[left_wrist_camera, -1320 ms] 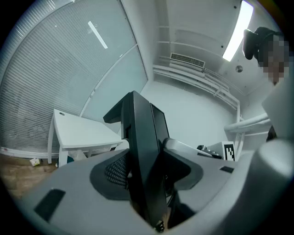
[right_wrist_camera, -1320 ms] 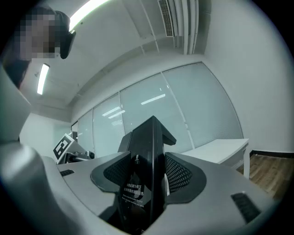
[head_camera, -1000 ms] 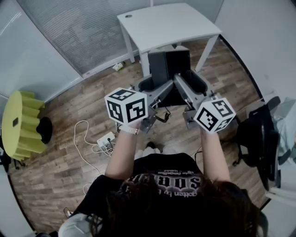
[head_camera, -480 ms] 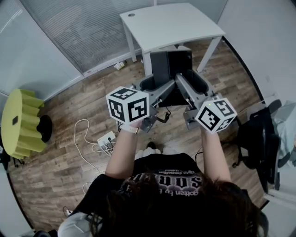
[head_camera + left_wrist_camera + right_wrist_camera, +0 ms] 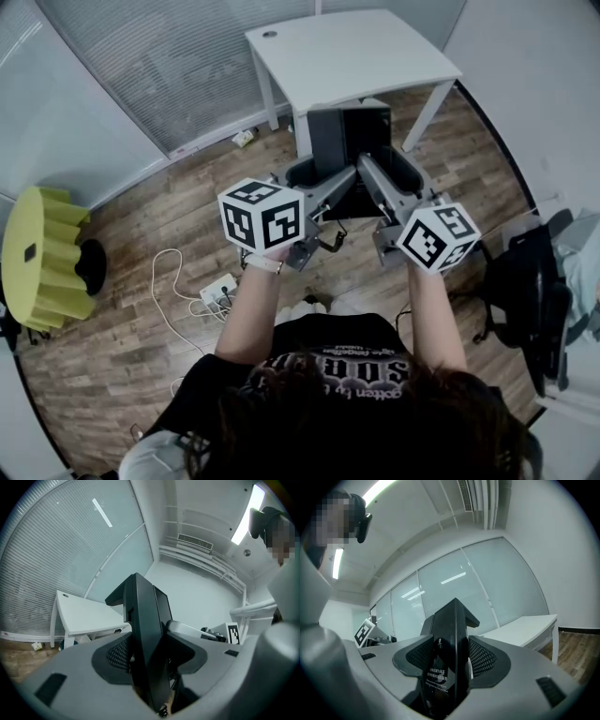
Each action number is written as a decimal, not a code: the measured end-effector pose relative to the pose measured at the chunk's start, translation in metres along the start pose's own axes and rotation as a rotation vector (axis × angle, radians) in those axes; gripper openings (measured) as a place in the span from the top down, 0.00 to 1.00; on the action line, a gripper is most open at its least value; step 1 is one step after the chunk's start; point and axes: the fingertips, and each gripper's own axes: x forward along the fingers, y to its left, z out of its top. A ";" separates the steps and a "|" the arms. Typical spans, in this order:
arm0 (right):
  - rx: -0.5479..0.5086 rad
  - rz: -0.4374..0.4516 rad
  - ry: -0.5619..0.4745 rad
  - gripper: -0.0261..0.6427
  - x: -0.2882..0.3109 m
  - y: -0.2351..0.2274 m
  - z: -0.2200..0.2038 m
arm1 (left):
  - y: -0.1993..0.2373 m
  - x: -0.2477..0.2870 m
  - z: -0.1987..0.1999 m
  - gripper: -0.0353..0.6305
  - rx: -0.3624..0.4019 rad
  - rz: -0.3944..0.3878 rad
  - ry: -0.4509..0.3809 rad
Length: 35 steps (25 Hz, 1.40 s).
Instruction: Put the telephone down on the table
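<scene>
A black telephone hangs above the wooden floor, just in front of the white table. Both grippers clamp it from opposite sides. My left gripper is shut on its left edge, and in the left gripper view the telephone stands upright between the grey jaws with their dark pads. My right gripper is shut on its right edge. In the right gripper view the telephone, with white print on it, fills the gap of that gripper. The table lies beyond.
A yellow ribbed stool stands at the left. A white power strip with cables lies on the floor. A black office chair is at the right. Glass walls with blinds run behind the table.
Both grippers and the telephone have drifted a little to the right and towards the table. The grip on the telephone is unchanged.
</scene>
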 end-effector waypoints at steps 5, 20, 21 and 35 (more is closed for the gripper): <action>0.004 -0.010 -0.005 0.60 0.017 -0.002 0.000 | 0.015 0.001 0.008 0.62 0.002 -0.003 0.002; 0.022 -0.018 0.011 0.60 0.052 -0.004 -0.009 | 0.049 -0.001 0.019 0.62 -0.003 0.003 0.012; 0.024 -0.018 0.012 0.60 0.055 -0.007 -0.009 | 0.052 0.001 0.019 0.62 -0.003 0.004 0.013; 0.043 0.002 0.016 0.60 0.114 -0.083 0.013 | 0.103 0.076 0.057 0.62 0.019 0.026 0.026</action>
